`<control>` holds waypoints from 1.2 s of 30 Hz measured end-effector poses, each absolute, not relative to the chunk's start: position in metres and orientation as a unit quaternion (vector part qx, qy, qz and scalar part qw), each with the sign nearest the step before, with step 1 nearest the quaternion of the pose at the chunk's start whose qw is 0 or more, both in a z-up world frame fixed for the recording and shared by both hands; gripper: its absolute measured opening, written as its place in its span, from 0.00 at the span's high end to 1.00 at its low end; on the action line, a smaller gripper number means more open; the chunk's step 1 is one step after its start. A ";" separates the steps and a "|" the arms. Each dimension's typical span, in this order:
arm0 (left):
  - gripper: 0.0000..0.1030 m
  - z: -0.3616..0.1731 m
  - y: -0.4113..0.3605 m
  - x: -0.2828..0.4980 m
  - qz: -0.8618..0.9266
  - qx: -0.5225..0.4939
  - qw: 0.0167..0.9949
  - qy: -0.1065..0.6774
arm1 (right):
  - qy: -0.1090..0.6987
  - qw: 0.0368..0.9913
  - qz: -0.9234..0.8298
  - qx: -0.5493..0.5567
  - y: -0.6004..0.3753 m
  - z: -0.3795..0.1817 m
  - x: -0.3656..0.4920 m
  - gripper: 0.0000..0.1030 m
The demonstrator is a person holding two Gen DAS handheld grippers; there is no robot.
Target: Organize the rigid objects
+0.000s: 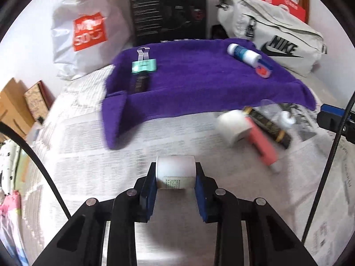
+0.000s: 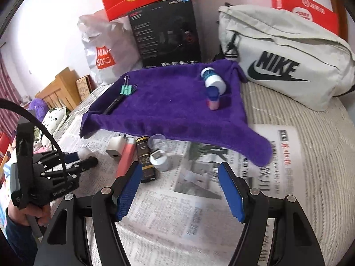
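**Left gripper pinches a white jar; right one stands spread over the pile**

Left wrist view: the left gripper (image 1: pixel 175 177) has its blue pads against both sides of a small white jar (image 1: pixel 174 173), pinching it just above the newspaper (image 1: pixel 88 155). No earlier picture shows whether the jar is lifted; it looks held near the paper. Beyond it lies the purple towel (image 1: pixel 188 84), with a green clip (image 1: pixel 144 66) on a dark stick at far left and a blue-white bottle (image 1: pixel 243 54) with a small blue tube at far right. To the right, near the towel's edge, the unsorted pile shows a white charger (image 1: pixel 231 126), a pink tube (image 1: pixel 263 144) and a dark stick.

Right wrist view: the right gripper (image 2: pixel 179 190) is spread wide with nothing between its pads, hovering over the newspaper just near of the same pile, where a white cap-like piece (image 2: pixel 159 159) and a clear cup also lie. The left gripper shows at far left, in a hand.

The step in hand seems to be carrying the jar to the towel. Next, I judge, it must travel far over the towel's near edge and be set down on a bare patch between clip and bottle, without rolling.
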State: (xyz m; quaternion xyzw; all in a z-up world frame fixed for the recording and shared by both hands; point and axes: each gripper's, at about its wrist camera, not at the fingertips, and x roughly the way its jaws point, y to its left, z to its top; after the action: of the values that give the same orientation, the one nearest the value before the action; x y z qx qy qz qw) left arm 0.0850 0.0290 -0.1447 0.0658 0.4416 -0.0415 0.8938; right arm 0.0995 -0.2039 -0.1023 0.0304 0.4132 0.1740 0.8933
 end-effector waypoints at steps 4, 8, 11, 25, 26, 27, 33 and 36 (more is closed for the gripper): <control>0.71 -0.147 0.048 0.085 -0.051 0.031 0.899 0.433 | 0.420 0.891 0.172 0.018 -0.190 -0.114 0.107 0.32; 0.72 -0.148 0.050 0.086 -0.056 0.024 0.901 0.430 | 0.423 0.891 0.164 0.005 -0.183 -0.123 0.113 0.37; 0.72 -0.148 0.050 0.087 -0.056 0.023 0.900 0.431 | 0.425 0.890 0.166 0.014 -0.182 -0.126 0.118 0.40; 0.72 -0.147 0.049 0.086 -0.057 0.020 0.901 0.430 | 0.436 0.889 0.138 -0.036 -0.172 -0.135 0.129 0.67; 0.72 -0.148 0.050 0.086 -0.057 0.020 0.901 0.430 | 0.437 0.888 0.134 -0.042 -0.173 -0.137 0.129 0.67; 0.72 -0.148 0.050 0.086 -0.056 0.020 0.901 0.430 | 0.436 0.889 0.133 -0.043 -0.174 -0.138 0.129 0.68; 0.71 -0.148 0.050 0.086 -0.056 0.022 0.901 0.430 | 0.431 0.892 0.121 -0.064 -0.168 -0.140 0.130 0.68; 0.71 -0.148 0.050 0.086 -0.056 0.021 0.901 0.430 | 0.431 0.892 0.124 -0.056 -0.171 -0.140 0.131 0.68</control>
State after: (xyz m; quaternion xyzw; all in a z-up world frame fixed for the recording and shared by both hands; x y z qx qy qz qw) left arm 0.0858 0.0498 -0.1477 0.0210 0.4301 -0.0560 0.9008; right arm 0.1310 -0.1706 -0.1402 -0.0565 0.4309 0.1242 0.8920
